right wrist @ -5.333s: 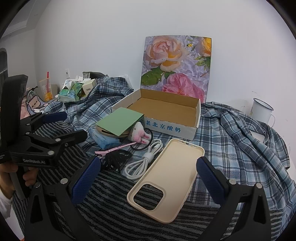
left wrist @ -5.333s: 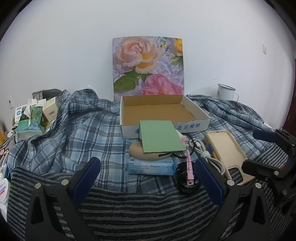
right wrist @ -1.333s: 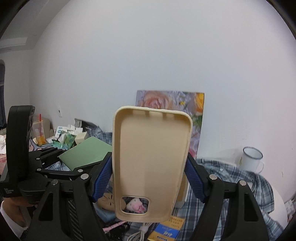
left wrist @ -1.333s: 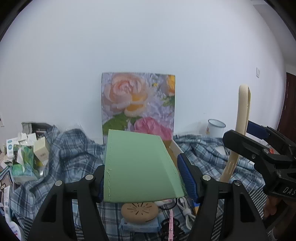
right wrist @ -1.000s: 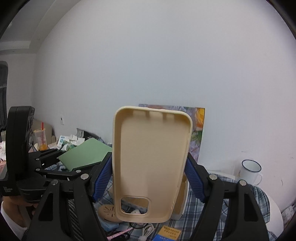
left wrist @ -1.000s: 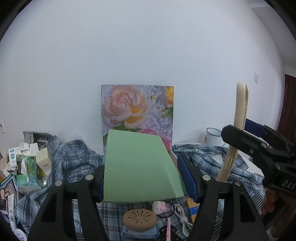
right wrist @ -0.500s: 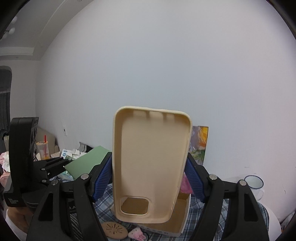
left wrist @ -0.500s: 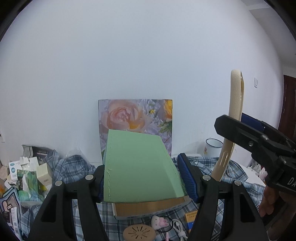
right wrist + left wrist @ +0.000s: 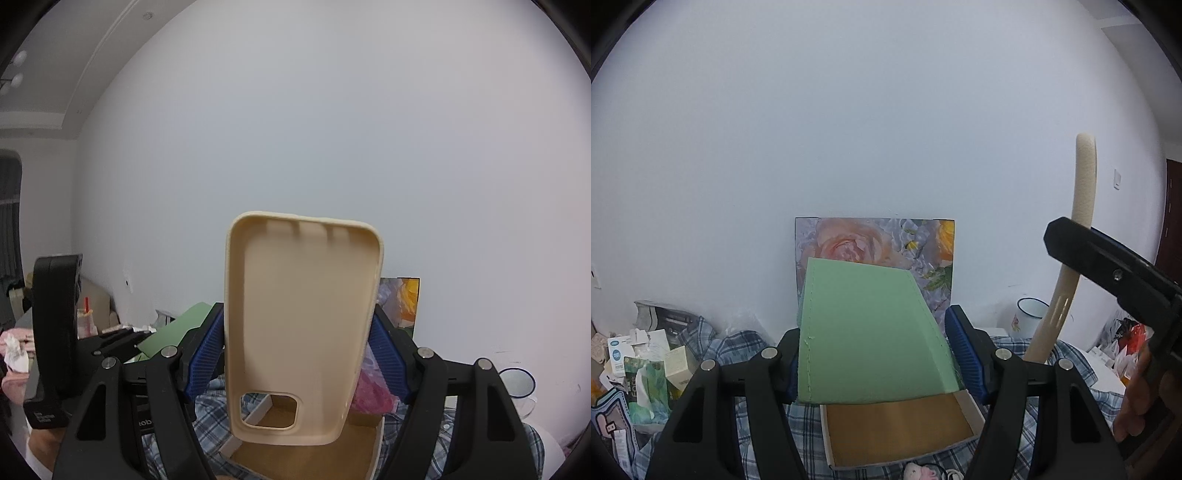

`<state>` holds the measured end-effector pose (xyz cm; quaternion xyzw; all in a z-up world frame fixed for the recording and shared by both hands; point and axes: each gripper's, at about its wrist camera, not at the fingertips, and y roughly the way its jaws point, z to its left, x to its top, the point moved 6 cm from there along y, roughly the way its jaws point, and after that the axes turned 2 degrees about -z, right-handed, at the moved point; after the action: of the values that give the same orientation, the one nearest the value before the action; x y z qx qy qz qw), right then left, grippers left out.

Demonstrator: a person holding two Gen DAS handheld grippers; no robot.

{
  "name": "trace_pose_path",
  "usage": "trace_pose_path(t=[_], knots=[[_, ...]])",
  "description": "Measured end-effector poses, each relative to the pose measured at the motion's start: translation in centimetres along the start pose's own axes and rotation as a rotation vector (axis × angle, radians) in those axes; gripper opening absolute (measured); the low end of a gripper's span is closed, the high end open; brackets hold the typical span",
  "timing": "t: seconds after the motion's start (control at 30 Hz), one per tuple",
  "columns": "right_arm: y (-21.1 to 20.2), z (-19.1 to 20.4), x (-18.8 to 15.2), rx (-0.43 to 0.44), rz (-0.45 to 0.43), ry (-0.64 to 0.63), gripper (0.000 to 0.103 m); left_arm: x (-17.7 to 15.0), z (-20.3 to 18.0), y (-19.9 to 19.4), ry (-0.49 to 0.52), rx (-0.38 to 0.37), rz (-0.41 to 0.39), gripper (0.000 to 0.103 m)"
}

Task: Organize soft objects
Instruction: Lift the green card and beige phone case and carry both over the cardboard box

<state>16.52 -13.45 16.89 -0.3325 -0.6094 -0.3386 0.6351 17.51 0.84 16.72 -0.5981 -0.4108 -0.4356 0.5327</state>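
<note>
Below, cardboard box [image 9: 897, 428] (floral lid [image 9: 879, 240] upright) sits on plaid cloth [image 9: 738, 343].

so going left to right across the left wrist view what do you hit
pile of small boxes → green sheet in the left gripper → enamel mug → cream phone case → right gripper clamped on it

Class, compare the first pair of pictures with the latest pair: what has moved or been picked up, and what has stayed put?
The left gripper has picked up the green pad, the right gripper the beige phone case; both were lifted off the bedding and now hang above the cardboard box. The box, its flowered lid and the enamel mug stayed put.
</note>
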Motion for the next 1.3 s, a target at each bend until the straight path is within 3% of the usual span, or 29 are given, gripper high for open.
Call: trace_pose_path(t=[0.3,0.73,0.83,1.3], knots=[[2.2,-0.4,-1.8,0.008,0.018,0.041,0.073,-1.1,-0.3,3.9,0.07,0.072,0.021,0.068],[7.9,-0.8,-7.7,-0.008,0.153,0.037,0.073,-5.9,0.6,8.4,0.057,0.08,0.113,0.068],[6.6,-2.5,-8.1,-0.002,0.173,0.062,0.073,-6.7,0.8,9.3,0.057,0.084,0.128,0.068],[10.5,-5.2,-12.6,-0.005,0.295,0.117,0.073,-10.2,1.1,12.8,0.042,0.067,0.201,0.068]])
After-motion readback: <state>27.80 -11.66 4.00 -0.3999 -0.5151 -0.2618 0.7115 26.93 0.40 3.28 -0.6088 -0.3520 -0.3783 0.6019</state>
